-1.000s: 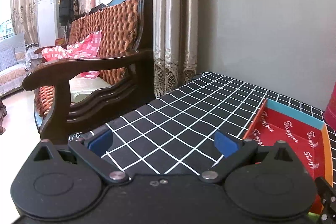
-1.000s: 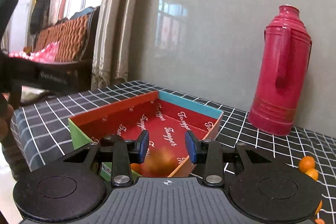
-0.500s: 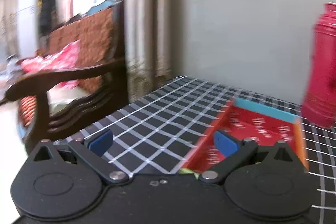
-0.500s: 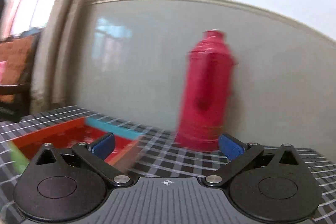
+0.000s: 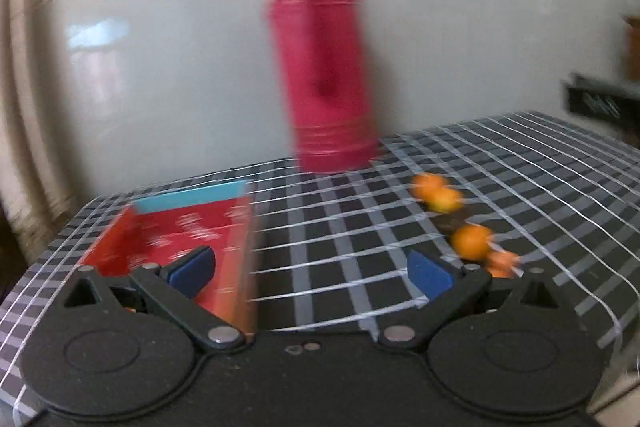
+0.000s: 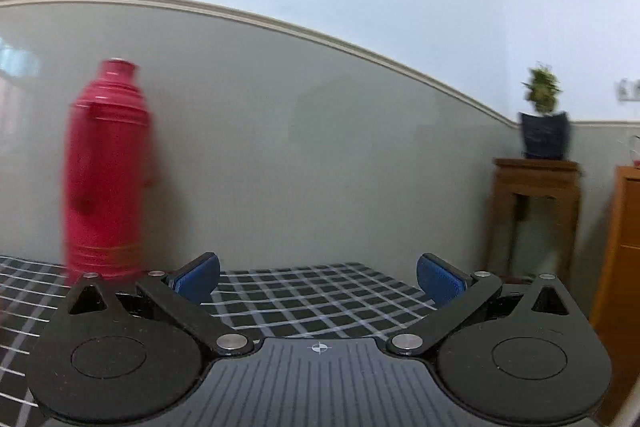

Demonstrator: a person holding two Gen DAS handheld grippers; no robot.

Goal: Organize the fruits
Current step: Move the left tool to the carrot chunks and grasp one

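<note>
Both claws wide and empty, between pick-ups.
Left gripper [image 5: 310,273] faces small round orange fruits [image 5: 471,241] lying right of the open red cardboard box [image 5: 236,267], likely its next target; right gripper [image 6: 318,279] holds nothing.

a table [image 5: 360,255] stands against a wall [image 5: 180,75]. on the table, a flask [image 5: 324,75] stands upright at the back, close to the wall. a box [image 5: 180,239] lies on the table to the left of the flask and nearer the camera. four fruits [image 5: 438,191] lie in a loose row on the table to the right of the flask, running from near its base toward the front. in the right wrist view, the flask [image 6: 106,171] is at the left, and well to the right, beyond the table's edge, a plant [image 6: 543,115] sits on a stand [image 6: 536,199] against the wall, with a cabinet [image 6: 624,267] just right of it.
</note>
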